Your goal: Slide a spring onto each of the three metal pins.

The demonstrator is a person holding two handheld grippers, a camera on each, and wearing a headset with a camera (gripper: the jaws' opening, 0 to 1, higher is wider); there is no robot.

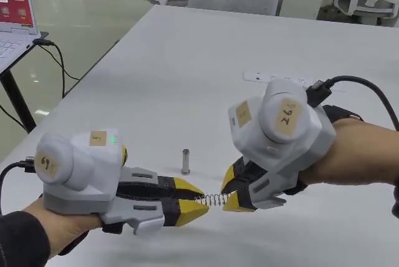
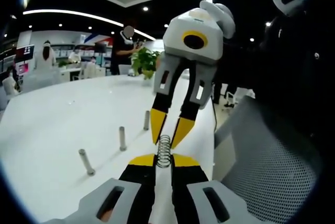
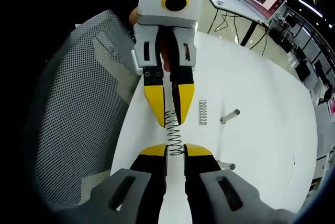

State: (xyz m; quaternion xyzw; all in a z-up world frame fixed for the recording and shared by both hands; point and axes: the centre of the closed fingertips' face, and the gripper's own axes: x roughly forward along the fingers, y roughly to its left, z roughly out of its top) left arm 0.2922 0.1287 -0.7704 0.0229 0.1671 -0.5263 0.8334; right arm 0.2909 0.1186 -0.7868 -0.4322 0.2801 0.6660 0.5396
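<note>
My left gripper (image 1: pixel 201 201) and right gripper (image 1: pixel 227 199) are each closed tight on one end of a spring (image 1: pixel 215 199), holding it level just above the white table (image 1: pixel 187 80), probably for a hand-over. Beyond it, three bare metal pins (image 2: pixel 122 138) stand upright. A second spring (image 3: pixel 203 112) lies near them.
</note>
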